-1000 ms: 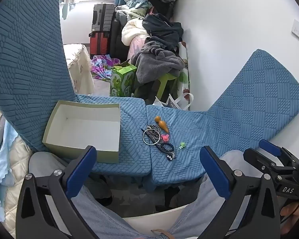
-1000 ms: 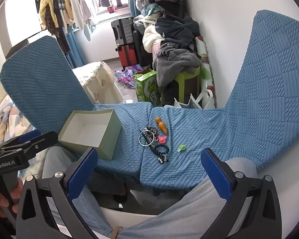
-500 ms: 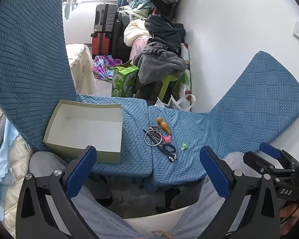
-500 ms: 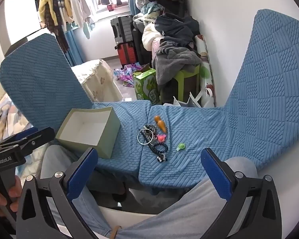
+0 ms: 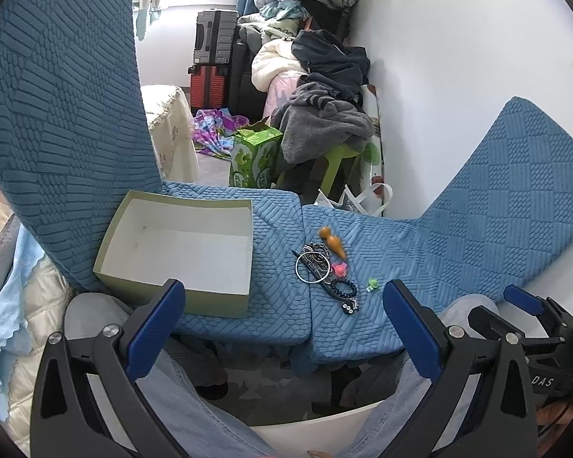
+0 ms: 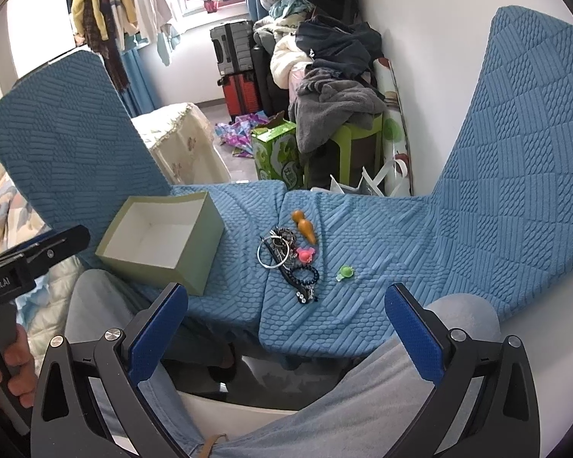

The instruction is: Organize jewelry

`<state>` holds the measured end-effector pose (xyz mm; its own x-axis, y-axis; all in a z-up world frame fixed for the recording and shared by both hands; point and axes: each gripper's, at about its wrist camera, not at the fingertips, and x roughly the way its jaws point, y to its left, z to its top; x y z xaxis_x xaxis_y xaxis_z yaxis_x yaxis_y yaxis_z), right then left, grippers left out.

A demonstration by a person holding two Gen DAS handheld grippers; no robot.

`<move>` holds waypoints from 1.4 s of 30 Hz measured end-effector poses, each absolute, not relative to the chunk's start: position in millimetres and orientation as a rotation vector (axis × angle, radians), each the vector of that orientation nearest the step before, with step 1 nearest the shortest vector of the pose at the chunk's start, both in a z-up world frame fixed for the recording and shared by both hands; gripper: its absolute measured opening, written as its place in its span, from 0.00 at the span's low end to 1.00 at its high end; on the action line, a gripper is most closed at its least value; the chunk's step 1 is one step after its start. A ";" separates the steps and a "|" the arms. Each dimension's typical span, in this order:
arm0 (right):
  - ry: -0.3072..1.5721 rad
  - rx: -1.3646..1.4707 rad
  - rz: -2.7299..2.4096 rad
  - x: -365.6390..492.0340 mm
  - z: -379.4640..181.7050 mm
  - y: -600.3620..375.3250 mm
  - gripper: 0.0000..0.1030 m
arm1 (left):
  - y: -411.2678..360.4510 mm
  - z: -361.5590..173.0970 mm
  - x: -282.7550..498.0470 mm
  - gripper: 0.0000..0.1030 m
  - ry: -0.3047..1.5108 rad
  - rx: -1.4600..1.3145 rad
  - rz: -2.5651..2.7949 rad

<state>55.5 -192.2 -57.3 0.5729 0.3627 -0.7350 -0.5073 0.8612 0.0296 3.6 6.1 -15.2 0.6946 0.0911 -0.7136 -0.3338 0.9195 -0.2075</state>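
A pile of jewelry (image 5: 319, 267) (image 6: 286, 257) lies on two blue-covered chair seats (image 5: 378, 252): a silver ring, dark beaded bracelets, an orange gourd-shaped piece (image 5: 332, 242), a pink piece (image 5: 340, 268) and a small green piece (image 5: 372, 284). An open, empty green box (image 5: 179, 244) (image 6: 160, 240) stands to the left of the pile. My left gripper (image 5: 282, 324) and right gripper (image 6: 286, 324) are both open and empty, held above the person's knees, short of the seats.
The chair backs rise at left (image 5: 57, 114) and right (image 6: 515, 145). Beyond the seats are a green carton (image 5: 254, 160), a green stool with piled clothes (image 5: 324, 129), suitcases (image 5: 214, 61) and a white wall at right.
Both grippers have drifted slightly, so the chairs and jewelry sit a little higher and nearer in view. Nothing on the seats has moved. Both jaws stay open.
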 end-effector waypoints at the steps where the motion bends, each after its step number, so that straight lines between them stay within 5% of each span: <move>1: 0.813 -0.197 0.515 54.4 -59.4 -191.7 1.00 | 5.8 -15.9 2.7 1.00 0.770 -0.333 0.245; 42: 0.810 -0.140 0.474 65.3 -71.1 -205.1 1.00 | 5.4 -40.2 16.7 1.00 0.787 -0.347 0.235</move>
